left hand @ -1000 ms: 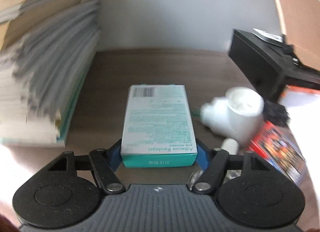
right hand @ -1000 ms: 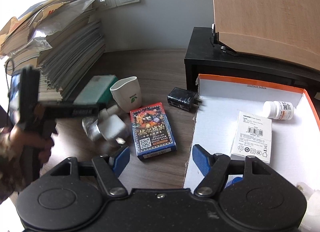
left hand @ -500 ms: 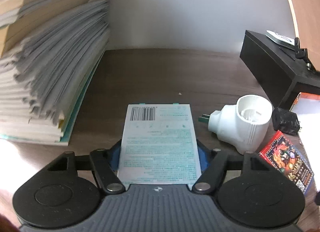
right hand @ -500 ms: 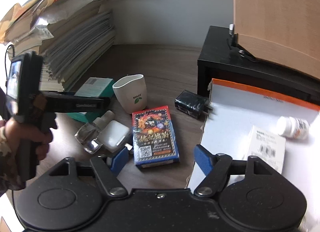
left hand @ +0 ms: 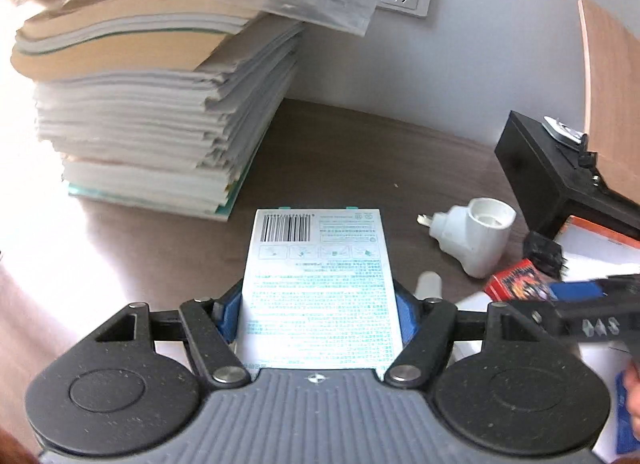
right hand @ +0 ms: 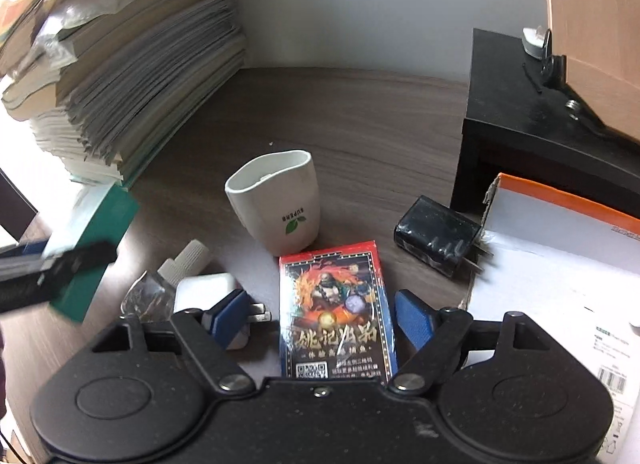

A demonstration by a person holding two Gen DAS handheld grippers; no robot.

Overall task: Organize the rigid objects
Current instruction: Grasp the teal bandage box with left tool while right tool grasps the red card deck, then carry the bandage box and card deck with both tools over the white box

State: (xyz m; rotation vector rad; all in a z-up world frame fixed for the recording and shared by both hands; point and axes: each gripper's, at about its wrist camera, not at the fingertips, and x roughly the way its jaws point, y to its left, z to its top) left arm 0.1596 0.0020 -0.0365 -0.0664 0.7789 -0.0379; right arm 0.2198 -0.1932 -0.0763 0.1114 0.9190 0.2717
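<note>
While the left gripper (left hand: 320, 304) clamps the bandage box (left hand: 320, 288), the card pack (right hand: 336, 312) lies on the counter (right hand: 340, 119).
The right gripper (right hand: 320, 316) has its jaws apart, just opened wider, flanking the pack without touching.

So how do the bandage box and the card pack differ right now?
The bandage box is white with teal print; the card pack is red and blue with bright artwork. The box is clamped in the left claw; the pack lies on the desk between the open right claw's pads, untouched. Both are flat rectangular cartons.
</note>
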